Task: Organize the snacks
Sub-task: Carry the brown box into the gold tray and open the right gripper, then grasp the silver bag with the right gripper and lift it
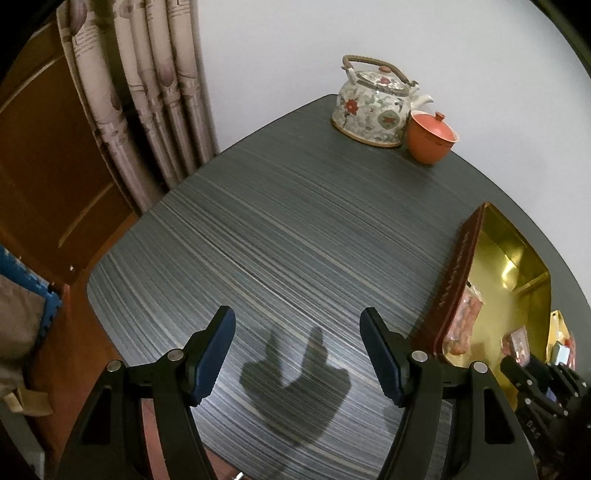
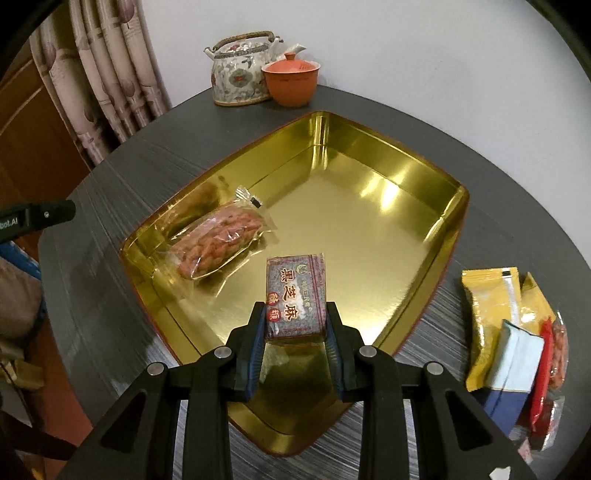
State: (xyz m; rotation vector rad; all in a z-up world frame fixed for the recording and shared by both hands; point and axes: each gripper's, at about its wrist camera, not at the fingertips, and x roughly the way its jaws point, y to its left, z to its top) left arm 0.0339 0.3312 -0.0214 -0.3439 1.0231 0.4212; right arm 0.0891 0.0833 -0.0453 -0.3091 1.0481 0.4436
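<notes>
Your right hand-held gripper pinches the sesame bar above the gold tin; released high, it may bounce out, while your left hand-held gripper hangs open, empty.

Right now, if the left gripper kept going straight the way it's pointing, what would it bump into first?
Probably just the bare striped table. The left gripper is open and empty, angled down at the tabletop, and nothing lies between its fingers. The gold tin sits off to the side.

White wall, patterned curtain, wooden door

Floral teapot; orange lidded cup
</notes>
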